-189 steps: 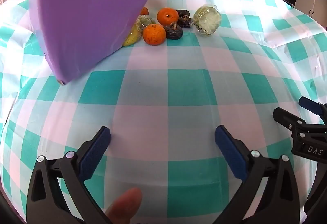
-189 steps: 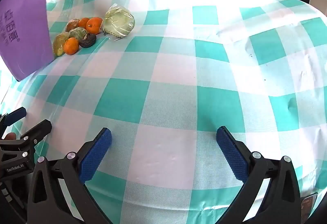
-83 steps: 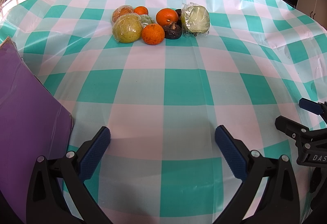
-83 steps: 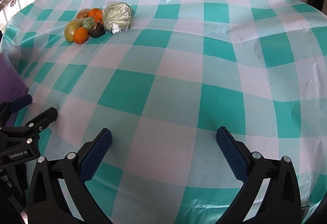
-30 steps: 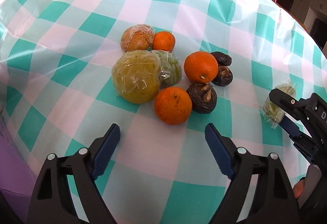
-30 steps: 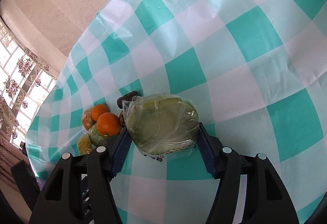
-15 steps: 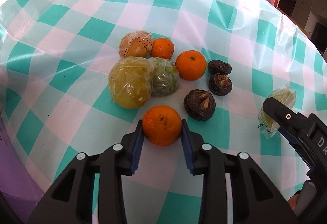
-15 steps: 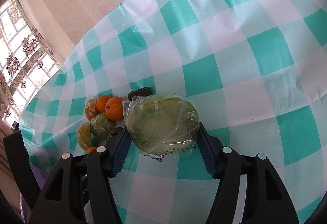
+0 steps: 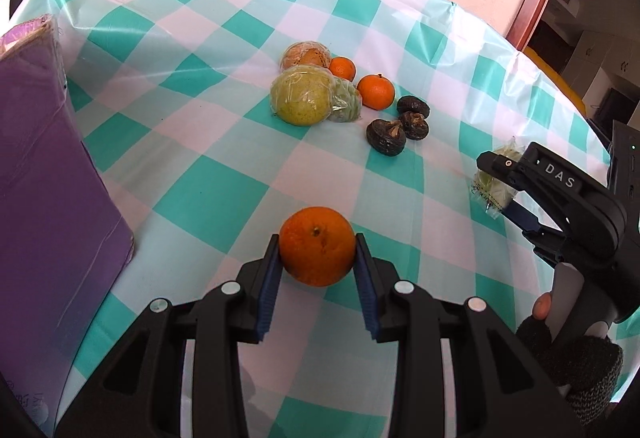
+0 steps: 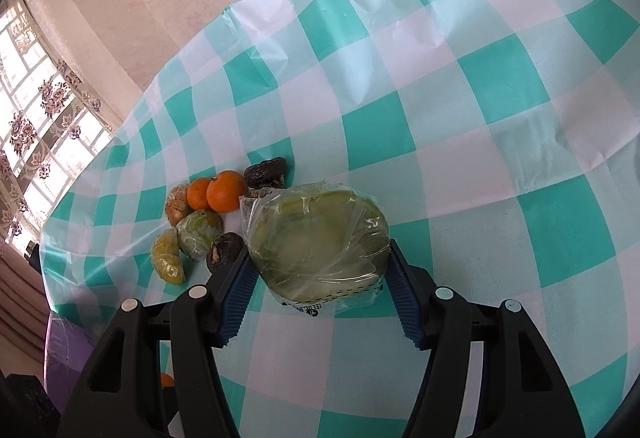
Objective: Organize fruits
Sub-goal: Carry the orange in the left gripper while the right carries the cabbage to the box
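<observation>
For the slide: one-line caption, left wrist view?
Left tool grips an orange above the checked tablecloth, purple box alongside.

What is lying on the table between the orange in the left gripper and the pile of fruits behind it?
Nothing: in the left wrist view, only bare checkered tablecloth lies between the held orange and the pile of fruits.

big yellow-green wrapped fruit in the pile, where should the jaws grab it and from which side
Grip the big yellow-green wrapped fruit across its widest middle, coming from its open near-left side. It is round, and the smaller green wrapped fruit presses against its right, so jaws probably fit best front-to-back.
</observation>
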`<state>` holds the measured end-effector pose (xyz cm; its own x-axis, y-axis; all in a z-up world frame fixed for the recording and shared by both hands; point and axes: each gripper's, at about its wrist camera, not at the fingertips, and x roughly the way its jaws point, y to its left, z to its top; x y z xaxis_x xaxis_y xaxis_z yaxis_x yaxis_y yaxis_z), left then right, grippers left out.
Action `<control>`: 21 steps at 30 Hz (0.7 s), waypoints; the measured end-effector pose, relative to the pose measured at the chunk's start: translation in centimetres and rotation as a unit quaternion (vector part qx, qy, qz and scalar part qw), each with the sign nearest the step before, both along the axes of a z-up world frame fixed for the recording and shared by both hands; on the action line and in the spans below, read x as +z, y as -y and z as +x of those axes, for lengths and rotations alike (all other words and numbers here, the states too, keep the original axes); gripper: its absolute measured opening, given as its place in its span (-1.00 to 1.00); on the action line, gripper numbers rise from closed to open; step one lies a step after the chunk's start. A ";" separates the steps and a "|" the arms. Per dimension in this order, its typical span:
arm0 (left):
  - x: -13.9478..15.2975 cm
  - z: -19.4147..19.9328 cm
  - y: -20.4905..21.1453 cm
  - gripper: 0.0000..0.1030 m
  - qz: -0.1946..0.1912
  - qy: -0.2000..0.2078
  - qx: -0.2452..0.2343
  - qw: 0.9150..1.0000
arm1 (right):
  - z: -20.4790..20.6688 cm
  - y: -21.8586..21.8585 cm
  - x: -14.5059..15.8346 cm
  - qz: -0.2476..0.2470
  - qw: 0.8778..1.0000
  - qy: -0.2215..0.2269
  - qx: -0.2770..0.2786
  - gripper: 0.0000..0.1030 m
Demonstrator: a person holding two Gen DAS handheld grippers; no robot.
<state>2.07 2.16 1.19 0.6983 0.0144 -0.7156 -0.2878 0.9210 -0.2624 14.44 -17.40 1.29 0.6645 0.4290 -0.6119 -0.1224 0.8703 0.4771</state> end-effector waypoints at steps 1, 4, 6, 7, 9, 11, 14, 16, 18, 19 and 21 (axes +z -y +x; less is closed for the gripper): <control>0.0 -0.4 0.0 -0.32 0.001 -0.001 -0.001 1.000 | -0.6 0.1 0.0 0.000 1.000 0.001 0.002 0.18; -0.1 -1.8 0.3 -0.32 0.003 -0.002 -0.009 1.000 | -2.6 0.0 0.0 -0.002 1.000 0.005 0.012 0.18; -0.1 -2.8 0.4 -0.32 0.003 -0.002 -0.014 1.000 | -4.0 -0.1 0.0 -0.002 1.000 0.006 0.021 0.18; -0.1 -3.2 0.5 -0.32 0.002 -0.002 -0.016 1.000 | -4.8 -0.1 0.0 -0.003 1.000 0.006 0.025 0.18; -0.2 -4.1 0.5 -0.32 0.001 -0.001 -0.019 1.000 | -6.2 -0.4 -0.1 -0.009 0.999 0.006 0.035 0.18; -0.1 -5.0 0.4 -0.32 0.001 0.001 -0.021 1.000 | -7.5 -0.6 -0.2 -0.014 0.999 0.004 0.042 0.18; -0.1 -6.1 0.4 -0.32 0.000 0.005 -0.025 1.000 | -9.2 -1.0 -0.4 -0.022 0.998 -0.002 0.053 0.18; 0.0 -6.7 0.4 -0.32 -0.001 0.009 -0.028 1.000 | -10.1 -1.3 -0.5 -0.028 0.998 -0.007 0.059 0.18; 0.1 -7.4 0.4 -0.32 0.000 0.014 -0.030 0.999 | -10.9 -1.5 -0.6 -0.030 0.998 -0.009 0.063 0.18; 0.2 -7.7 0.4 -0.32 -0.001 0.016 -0.030 0.999 | -11.3 -1.5 -0.6 -0.031 0.998 -0.009 0.063 0.18; 0.3 -8.4 0.4 -0.32 0.002 0.019 -0.032 0.999 | -12.2 -1.5 -0.5 -0.031 0.997 -0.003 0.064 0.18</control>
